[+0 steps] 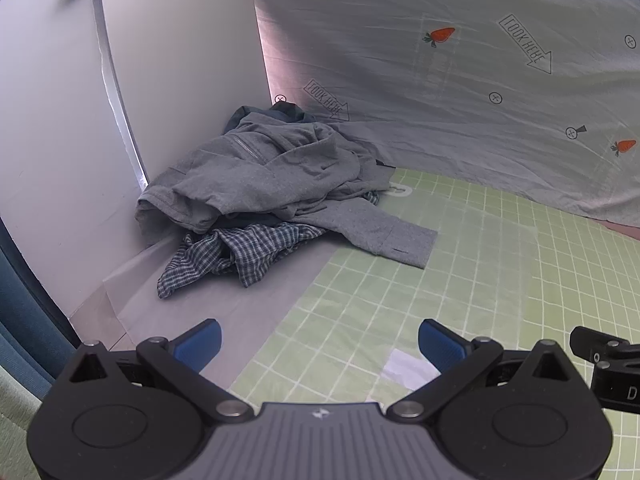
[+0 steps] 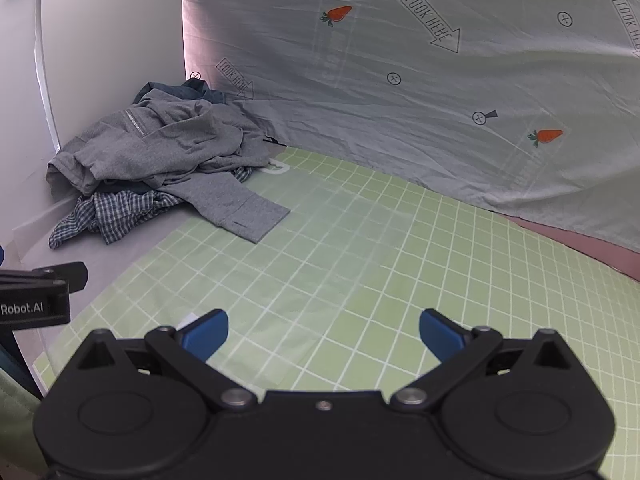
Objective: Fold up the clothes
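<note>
Between the blue pads of our left gripper point(image 1: 319, 344) we see nothing but the green grid mat point(image 1: 460, 300) and a small white slip of paper point(image 1: 408, 368) lying on it; the jaws stand spread wide and hold nothing. At the right edge of that view a black part of our right gripper shows. Our right gripper point(image 2: 324, 334) is likewise spread wide and empty, poised over bare mat, with the left tool's black body marked "Robot.AI" at the left edge of its view.

Further out, well apart from both tools, the clothes sit heaped in the far left corner against the white panel point(image 1: 180, 60). On top lies a grey zip-neck top point(image 1: 256, 172), crumpled, with one long sleeve point(image 1: 384, 236) stretched out flat onto the mat. Under its near edge a blue-and-white checked shirt point(image 1: 236, 256) spills onto the pale grey surface beside the mat. A dark blue garment point(image 1: 288, 112) peeks out behind the grey one, at the back of the heap.

Behind everything hangs a pale sheet point(image 1: 440, 80) printed with carrots, arrows reading "LOOK HERE" and small crossed circles.
</note>
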{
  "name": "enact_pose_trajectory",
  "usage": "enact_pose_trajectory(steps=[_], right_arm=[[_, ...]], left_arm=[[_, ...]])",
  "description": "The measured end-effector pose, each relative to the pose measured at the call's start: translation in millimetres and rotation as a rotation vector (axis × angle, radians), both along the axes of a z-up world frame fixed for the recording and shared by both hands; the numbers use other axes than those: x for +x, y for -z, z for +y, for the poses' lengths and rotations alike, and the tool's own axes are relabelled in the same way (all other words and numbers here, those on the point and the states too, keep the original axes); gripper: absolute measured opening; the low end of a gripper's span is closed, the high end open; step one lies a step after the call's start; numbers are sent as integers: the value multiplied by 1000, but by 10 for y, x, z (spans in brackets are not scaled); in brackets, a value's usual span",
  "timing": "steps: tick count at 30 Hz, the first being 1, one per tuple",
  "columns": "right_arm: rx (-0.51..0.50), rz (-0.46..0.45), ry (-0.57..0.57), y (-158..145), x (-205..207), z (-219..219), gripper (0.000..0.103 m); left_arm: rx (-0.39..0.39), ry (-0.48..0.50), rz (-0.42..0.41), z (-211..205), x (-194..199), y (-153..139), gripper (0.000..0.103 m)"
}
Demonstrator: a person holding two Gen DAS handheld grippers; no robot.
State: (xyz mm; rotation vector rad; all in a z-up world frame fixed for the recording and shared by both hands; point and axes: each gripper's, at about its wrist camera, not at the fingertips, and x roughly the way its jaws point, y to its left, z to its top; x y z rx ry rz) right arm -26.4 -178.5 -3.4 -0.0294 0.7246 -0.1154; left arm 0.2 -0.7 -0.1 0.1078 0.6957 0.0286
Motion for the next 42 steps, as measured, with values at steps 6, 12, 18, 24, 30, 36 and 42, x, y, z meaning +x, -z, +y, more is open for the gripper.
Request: enact_pose_trajectory(steps=[6, 12, 18, 24, 30, 36, 42], right_arm=[[6, -4, 2, 35, 3, -14, 103], [11, -1, -1, 16, 17, -67, 103], [4, 1, 4, 8, 15, -63, 103], [3, -3, 7, 3, 21, -79, 103], [0, -5, 6, -9, 21, -78, 103], [-2, -5, 7, -6, 18, -69, 103], [-1, -6, 8, -6, 17, -81, 103]], left_arm=[[7, -4, 1, -24, 8, 4, 103], [13, -7, 1, -41, 10, 9, 103], [17, -2, -2, -19, 14, 24, 103], [20, -4, -4, -23, 23, 29, 103], [19, -3, -4, -8, 27, 22, 103], [21, -2, -2, 18, 26, 19, 103], [18, -5, 1, 49, 29, 13, 103]])
